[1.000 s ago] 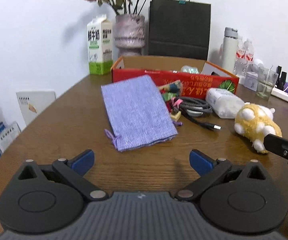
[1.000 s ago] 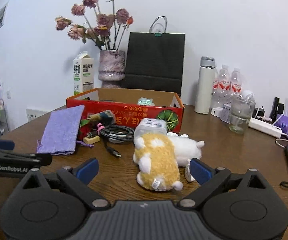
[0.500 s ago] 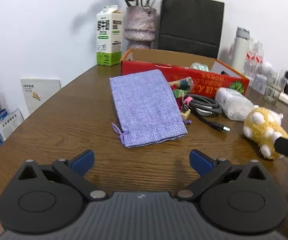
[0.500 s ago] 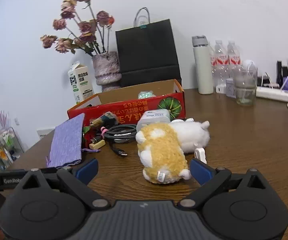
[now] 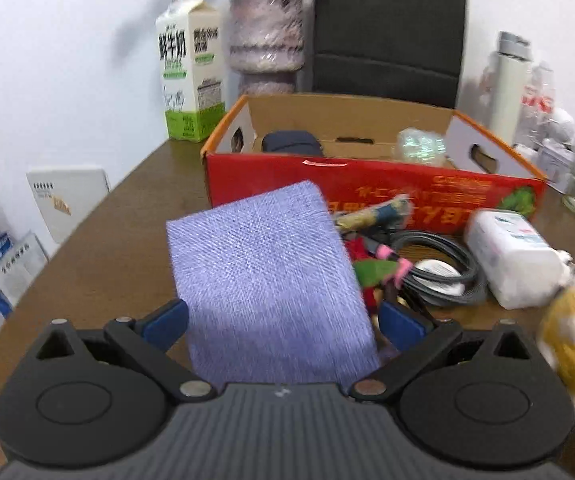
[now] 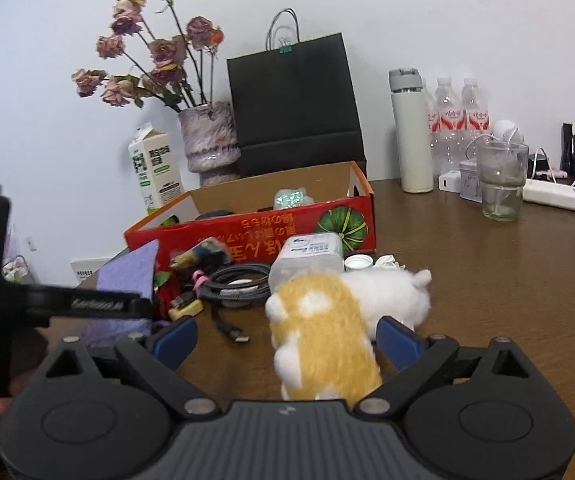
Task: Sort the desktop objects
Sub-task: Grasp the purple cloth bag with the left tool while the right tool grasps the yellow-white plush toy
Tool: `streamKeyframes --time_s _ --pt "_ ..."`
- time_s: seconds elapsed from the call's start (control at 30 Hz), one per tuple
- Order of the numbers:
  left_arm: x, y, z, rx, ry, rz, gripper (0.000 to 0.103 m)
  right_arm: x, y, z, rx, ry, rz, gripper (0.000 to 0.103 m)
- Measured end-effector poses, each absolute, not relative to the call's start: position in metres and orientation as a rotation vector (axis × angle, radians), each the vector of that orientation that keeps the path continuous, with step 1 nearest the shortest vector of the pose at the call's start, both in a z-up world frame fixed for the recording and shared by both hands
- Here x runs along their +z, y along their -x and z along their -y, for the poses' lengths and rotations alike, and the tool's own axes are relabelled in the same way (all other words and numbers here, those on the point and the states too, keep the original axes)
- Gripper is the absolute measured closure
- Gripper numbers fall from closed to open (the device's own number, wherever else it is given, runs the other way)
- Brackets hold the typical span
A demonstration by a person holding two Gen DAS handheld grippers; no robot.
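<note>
Right gripper (image 6: 286,338) first: its jaws are closing, and the yellow plush toy (image 6: 323,336) now sits between the blue pads, where a second ago it lay well ahead of them; no pad looks to be pressing it yet, so call it bracketed, not gripped. Over to the left gripper (image 5: 283,322), which has pushed forward too: jaws wide apart, and the purple fabric pouch (image 5: 263,280) that lay ahead of it now fills the gap, untouched as far as I can tell. Beyond both, the cable coil (image 5: 439,270) and white tissue pack (image 5: 511,256) lie on the table (image 6: 487,280), with the red cardboard box (image 5: 371,192) just behind. Two pickups look imminent, box the likely destination.
</note>
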State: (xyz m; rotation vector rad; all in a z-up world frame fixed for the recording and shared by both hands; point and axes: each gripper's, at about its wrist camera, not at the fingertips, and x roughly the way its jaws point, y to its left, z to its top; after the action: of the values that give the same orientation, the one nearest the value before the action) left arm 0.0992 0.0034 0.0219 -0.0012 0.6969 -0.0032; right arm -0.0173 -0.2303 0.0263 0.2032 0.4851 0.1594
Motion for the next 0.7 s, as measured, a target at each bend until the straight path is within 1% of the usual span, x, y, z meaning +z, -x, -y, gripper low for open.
streamKeyframes --time_s 0.03,0.13,0.17,0.23,0.27,0.3,0.33,0.37,0.43,0.47,0.5,0.53,0.57,0.7 --pt "0.018 -0.102 -0.006 0.001 0.023 -0.709 0.000 0.024 0.014 0.232 0.159 -0.220 -0.501 0.014" --pt "0.012 -0.101 -0.013 -0.026 0.055 -0.716 0.000 0.016 0.009 0.233 0.138 -0.226 -0.545 0.015" --pt "0.011 -0.099 -0.015 -0.036 0.058 -0.715 0.000 0.015 0.008 0.233 0.130 -0.229 -0.557 0.017" --pt "0.011 -0.096 -0.017 -0.029 0.061 -0.708 0.002 0.013 0.007 0.232 0.120 -0.224 -0.564 0.031" --pt "0.011 -0.093 -0.019 -0.025 0.061 -0.701 0.008 0.013 0.007 0.231 0.115 -0.218 -0.564 0.035" --pt "0.012 -0.091 -0.020 -0.027 0.064 -0.690 0.020 0.012 0.007 0.230 0.111 -0.208 -0.565 0.047" --pt "0.013 -0.088 -0.022 -0.027 0.073 -0.682 0.028 0.011 0.008 0.229 0.112 -0.200 -0.563 0.051" --pt "0.014 -0.086 -0.024 -0.028 0.083 -0.680 0.042 0.012 0.010 0.228 0.113 -0.192 -0.555 0.051" --pt "0.016 -0.081 -0.028 -0.021 0.102 -0.671 0.052 0.013 0.013 0.227 0.118 -0.183 -0.542 0.051" --pt "0.018 -0.077 -0.030 -0.015 0.109 -0.661 0.070 0.013 0.014 0.226 0.116 -0.177 -0.537 0.051" --pt "0.020 -0.073 -0.033 -0.014 0.124 -0.653 0.079 0.013 0.015 0.225 0.113 -0.168 -0.529 0.051" --pt "0.023 -0.068 -0.037 -0.019 0.153 -0.643 0.080 0.014 0.015 0.224 0.113 -0.164 -0.527 0.051" --pt "0.025 -0.062 -0.042 -0.023 0.186 -0.628 0.086 0.015 0.016 0.224 0.115 -0.164 -0.524 0.051" --pt "0.043 -0.032 -0.056 -0.022 0.258 -0.541 0.088 0.017 0.018 0.225 0.116 -0.171 -0.503 0.052"
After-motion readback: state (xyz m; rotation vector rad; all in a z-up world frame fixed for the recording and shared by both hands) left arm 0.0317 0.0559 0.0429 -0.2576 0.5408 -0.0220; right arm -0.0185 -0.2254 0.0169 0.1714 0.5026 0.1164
